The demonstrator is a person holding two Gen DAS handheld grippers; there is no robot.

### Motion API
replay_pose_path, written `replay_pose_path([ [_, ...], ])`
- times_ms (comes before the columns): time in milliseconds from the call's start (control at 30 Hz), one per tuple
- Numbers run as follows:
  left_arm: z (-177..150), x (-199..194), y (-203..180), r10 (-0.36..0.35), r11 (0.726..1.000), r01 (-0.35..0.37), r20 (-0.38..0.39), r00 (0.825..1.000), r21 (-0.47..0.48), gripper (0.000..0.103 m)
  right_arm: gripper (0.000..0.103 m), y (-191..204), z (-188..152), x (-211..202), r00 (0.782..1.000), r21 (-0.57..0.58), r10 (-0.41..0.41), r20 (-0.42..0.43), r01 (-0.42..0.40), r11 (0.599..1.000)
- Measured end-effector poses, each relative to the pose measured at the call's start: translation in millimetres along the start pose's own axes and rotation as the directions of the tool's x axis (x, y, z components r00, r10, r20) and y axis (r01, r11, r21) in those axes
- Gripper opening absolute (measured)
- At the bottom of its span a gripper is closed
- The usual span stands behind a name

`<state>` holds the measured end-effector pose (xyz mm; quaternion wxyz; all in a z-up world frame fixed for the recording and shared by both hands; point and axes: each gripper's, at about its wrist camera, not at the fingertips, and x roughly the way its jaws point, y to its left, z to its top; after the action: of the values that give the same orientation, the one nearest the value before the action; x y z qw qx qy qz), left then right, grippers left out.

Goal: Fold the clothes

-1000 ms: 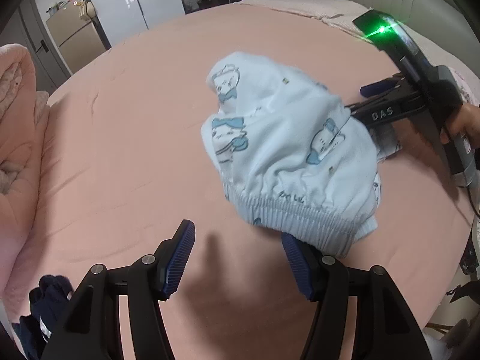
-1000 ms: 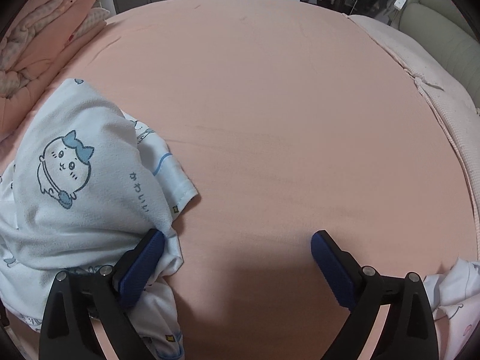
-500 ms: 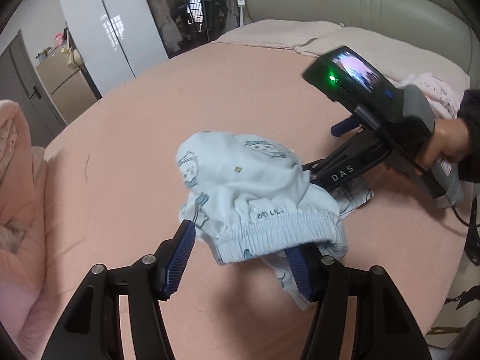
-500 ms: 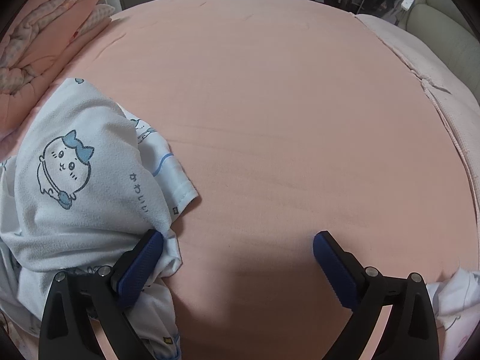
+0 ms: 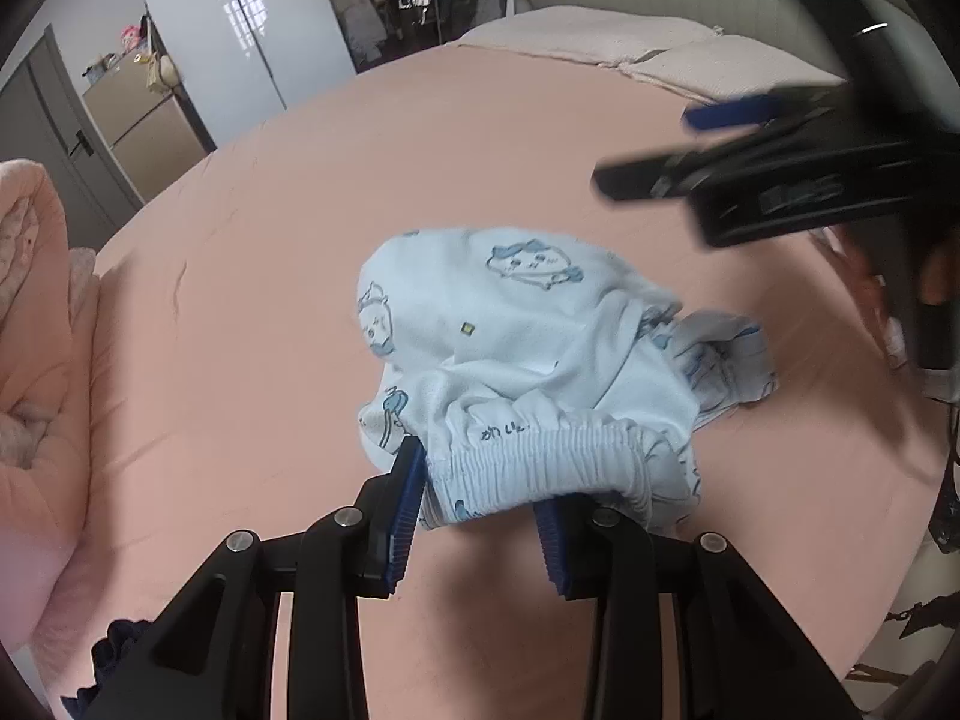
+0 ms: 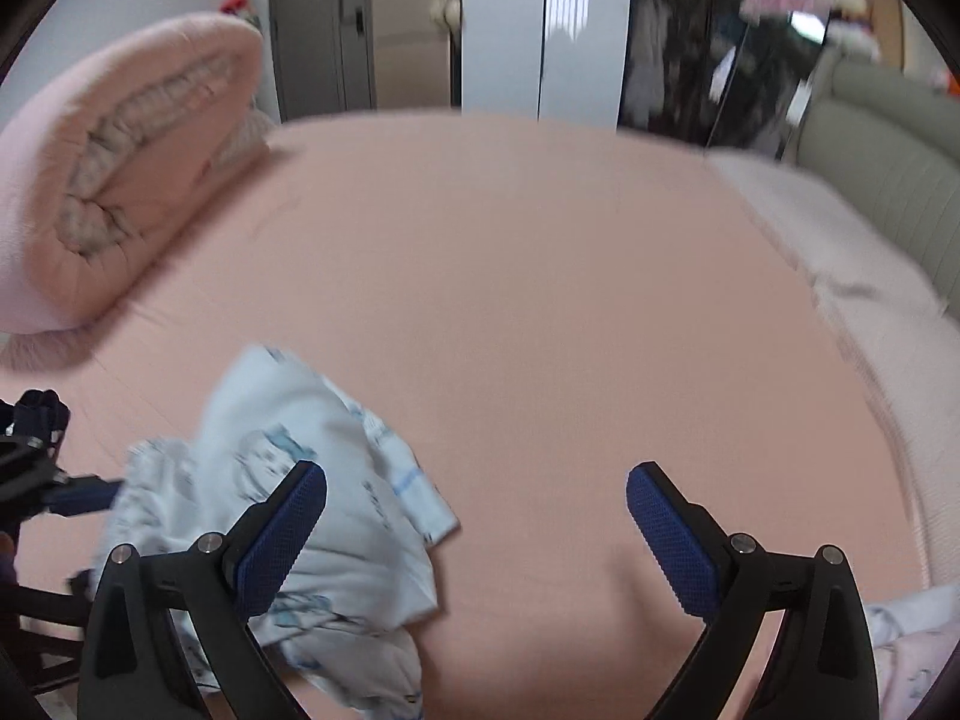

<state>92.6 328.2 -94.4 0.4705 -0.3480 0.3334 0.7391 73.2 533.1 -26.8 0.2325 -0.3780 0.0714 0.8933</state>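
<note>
A light blue garment (image 5: 528, 330) printed with cartoon animals lies bunched on the pink bed sheet (image 5: 258, 300). Its ribbed waistband (image 5: 540, 450) sits between the blue pads of my left gripper (image 5: 477, 516), which has shut on it. My right gripper (image 6: 477, 516) is open and holds nothing. It hovers above the sheet, with the same garment (image 6: 312, 516) under and behind its left finger. In the left wrist view the right gripper (image 5: 660, 147) is blurred at the upper right, above the garment and held by a hand.
A rolled pink quilt (image 6: 120, 180) lies along the bed's left side. A dark navy garment (image 5: 114, 660) sits at the near left edge. Pale pink clothing (image 6: 912, 630) lies at the right gripper's lower right. A grey padded headboard (image 6: 888, 168) and pale pillows (image 5: 600, 42) are behind.
My left gripper moved up to the waistband and narrowed onto it. The right gripper drew back and lifted off the garment, staying open; its view now tilts up towards the room.
</note>
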Motion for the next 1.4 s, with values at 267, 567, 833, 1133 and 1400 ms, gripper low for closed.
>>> replay_pose_path([
  [267, -5, 9, 17, -0.018, 0.996, 0.012, -0.062, 0.998, -0.085, 0.032, 0.101, 95, -64, -32, 0.999, -0.164, -0.011, 0.049, 0.019, 0.986],
  [567, -7, 11, 51, -0.074, 0.966, 0.048, -0.094, 0.993, -0.255, 0.032, 0.097, 110, -117, -38, 0.999, -0.257, 0.041, -0.027, -0.047, 0.965],
  [833, -23, 3, 37, -0.089, 0.959, 0.059, -0.099, 0.991, -0.278, 0.031, 0.062, 139, -144, -45, 0.99, -0.328, 0.112, -0.082, -0.133, 0.935],
  [1133, -8, 7, 27, -0.062, 0.969, 0.032, -0.115, 0.991, -0.245, 0.031, 0.062, 168, -158, -41, 0.976, -0.379, 0.185, -0.115, -0.215, 0.9],
  [1400, -12, 6, 24, -0.042, 0.976, 0.014, -0.124, 0.991, -0.217, 0.031, 0.062, 177, -144, -21, 0.978, -0.352, 0.18, -0.108, -0.207, 0.913],
])
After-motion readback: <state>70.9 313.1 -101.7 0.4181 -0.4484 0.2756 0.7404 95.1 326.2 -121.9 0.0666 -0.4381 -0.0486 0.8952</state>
